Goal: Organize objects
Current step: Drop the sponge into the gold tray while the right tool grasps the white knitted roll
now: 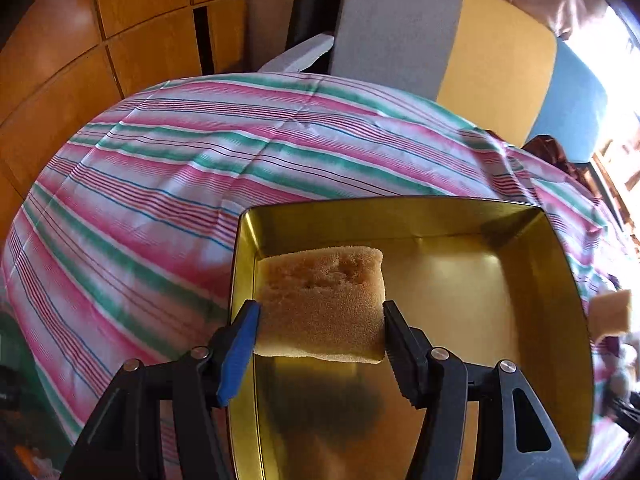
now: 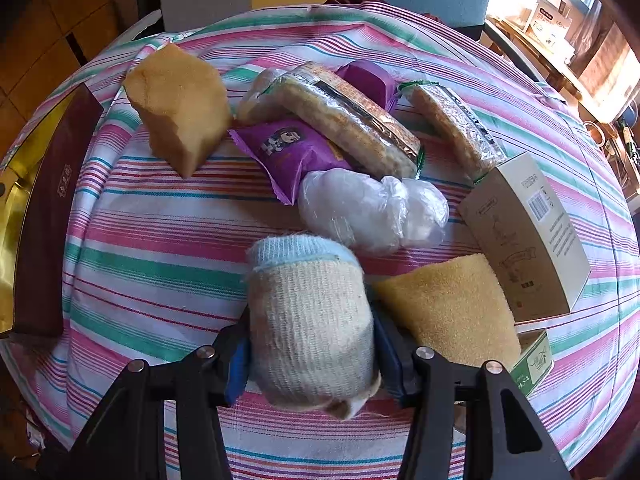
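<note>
Both claws point(image 1: 320, 322) point(image 2: 310, 344) tilted steeply downward

Left wrist view: tin point(image 1: 560, 280) on cloth-covered counter point(image 1: 160, 184), toward near right of it; sponge point(image 1: 324, 304) over tin's left part, between left tongs point(image 1: 320, 336). Chairs behind counter's far edge.

Right wrist view: rolled sock point(image 2: 308, 320) nearest, between right tongs point(image 2: 310, 344). Flat sponge point(image 2: 452, 312) just right of sock, leaning on carton point(image 2: 528, 236) further right; small box point(image 2: 534, 364) in front of carton. Plastic-wrapped bundle point(image 2: 372, 208) behind sock. Snack pouch point(image 2: 292, 152) behind bundle, to its left; cracker pack point(image 2: 352, 120) behind pouch; second cracker pack point(image 2: 452, 124) to the right. Sponge block point(image 2: 180, 108) far left; tin edge point(image 2: 44, 216) at left border.
</note>
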A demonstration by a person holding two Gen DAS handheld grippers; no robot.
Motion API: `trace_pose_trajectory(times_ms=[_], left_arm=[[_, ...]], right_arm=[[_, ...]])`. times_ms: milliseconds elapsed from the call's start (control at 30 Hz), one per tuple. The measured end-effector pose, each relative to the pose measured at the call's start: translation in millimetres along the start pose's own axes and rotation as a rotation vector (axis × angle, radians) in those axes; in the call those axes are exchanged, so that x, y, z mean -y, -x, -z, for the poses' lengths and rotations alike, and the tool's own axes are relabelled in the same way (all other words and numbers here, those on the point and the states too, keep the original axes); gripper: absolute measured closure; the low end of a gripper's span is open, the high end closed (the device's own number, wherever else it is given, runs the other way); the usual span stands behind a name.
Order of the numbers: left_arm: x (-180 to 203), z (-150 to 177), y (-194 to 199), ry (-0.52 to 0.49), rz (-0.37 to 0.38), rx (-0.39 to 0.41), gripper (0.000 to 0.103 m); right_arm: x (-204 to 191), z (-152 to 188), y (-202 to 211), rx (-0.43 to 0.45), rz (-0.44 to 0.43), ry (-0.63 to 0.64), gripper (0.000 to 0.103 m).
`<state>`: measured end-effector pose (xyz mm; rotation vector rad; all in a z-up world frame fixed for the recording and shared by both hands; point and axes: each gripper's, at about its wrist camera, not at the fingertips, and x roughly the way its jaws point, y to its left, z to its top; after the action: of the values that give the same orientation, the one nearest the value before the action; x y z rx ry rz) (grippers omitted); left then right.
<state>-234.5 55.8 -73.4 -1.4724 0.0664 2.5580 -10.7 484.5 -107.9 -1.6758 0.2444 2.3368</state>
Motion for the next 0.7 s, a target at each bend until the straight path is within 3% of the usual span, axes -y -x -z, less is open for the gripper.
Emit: trace_pose_trajectory(times_ms=[133,333,500,700], left_arm=[[1.2,-10.1,-12.8,-0.018,-0.062,0.023,0.039],[3.7,-9.8,-14.4,-0.028,-0.070,0.030,0.031],[6.5,-0.2,4.7,-0.035,-0.064,0.062,0.031],[7.9,33.2,47.6,-0.052,-0.050,0.133,0.029]], right_arm=[[1.3,4.2,-3.1,0.003,-0.001,0.003,0.050],[3.2,3.6,-4.8,0.002,-0.005,-0.001,0.050],[4.5,1.6,-4.0,0.004,-0.003,0.002,0.050],[-4.0,9.6,-4.1,0.017,0.007,0.012,0.051]])
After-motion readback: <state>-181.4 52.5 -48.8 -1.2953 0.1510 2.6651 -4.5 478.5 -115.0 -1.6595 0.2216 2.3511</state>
